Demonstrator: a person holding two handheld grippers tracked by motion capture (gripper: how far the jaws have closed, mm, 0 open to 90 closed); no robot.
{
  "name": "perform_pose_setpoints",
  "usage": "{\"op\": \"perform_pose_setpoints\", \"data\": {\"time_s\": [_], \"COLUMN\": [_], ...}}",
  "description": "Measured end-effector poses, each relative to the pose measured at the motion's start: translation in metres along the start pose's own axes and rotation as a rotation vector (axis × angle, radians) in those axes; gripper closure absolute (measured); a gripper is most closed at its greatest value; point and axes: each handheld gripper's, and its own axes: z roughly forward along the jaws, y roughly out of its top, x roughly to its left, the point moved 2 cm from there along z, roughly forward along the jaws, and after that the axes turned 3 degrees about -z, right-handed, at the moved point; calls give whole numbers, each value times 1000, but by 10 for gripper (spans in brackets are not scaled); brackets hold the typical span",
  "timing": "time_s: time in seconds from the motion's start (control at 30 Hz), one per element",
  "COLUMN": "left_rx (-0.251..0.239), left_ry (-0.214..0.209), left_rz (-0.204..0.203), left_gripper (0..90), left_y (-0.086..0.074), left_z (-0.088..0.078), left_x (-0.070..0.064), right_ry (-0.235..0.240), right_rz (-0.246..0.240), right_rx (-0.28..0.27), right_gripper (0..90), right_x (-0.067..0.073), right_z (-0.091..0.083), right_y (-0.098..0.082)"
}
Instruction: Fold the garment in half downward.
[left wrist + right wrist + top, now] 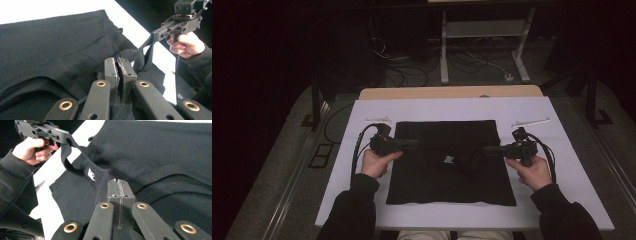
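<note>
A black shirt (451,162) lies flat in the middle of the white table (562,200), folded to a rectangle. The 2 grippers hold it from both sides: the left gripper (414,145) comes in from 9 o'clock and the right gripper (488,151) from 3 o'clock.

In the left gripper view the jaws are pressed together with a bunch of black cloth between them (119,65). In the right gripper view the jaws are also closed tight on a fold of the same cloth (119,185). So both grippers are narrow and both are holding the shirt. Between them the neck part with the small white label (449,160) is lifted a little and pulled into a band; the rest of the cloth rests on the table.

I judge the shirt is light, soft and without any stiffness. It hangs down and makes wrinkles where nothing supports it. It is not fragile and not slippery, but a thin pinch can catch only 1 layer. A good place to hold is the thick hem at the neck or shoulder, with the 2 grips well apart so the cloth stays stretched.
</note>
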Motion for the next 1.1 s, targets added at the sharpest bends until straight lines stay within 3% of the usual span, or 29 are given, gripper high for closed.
{"op": "perform_pose_setpoints", "data": {"time_s": [0.5, 0.77, 1.1], "left_rx": [-8, -7, 45], "left_ry": [-12, 5, -2], "left_rz": [-20, -28, 13], "left_gripper": [847, 846, 846], "left_y": [-16, -27, -42], "left_z": [-12, -19, -23], "left_x": [-9, -13, -27], "right_ry": [41, 61, 98], "right_rz": [14, -17, -17], "right_rx": [14, 34, 74], "right_gripper": [886, 885, 883], "right_x": [10, 19, 28], "right_z": [-2, -2, -4], "right_y": [-11, -16, -27]}}
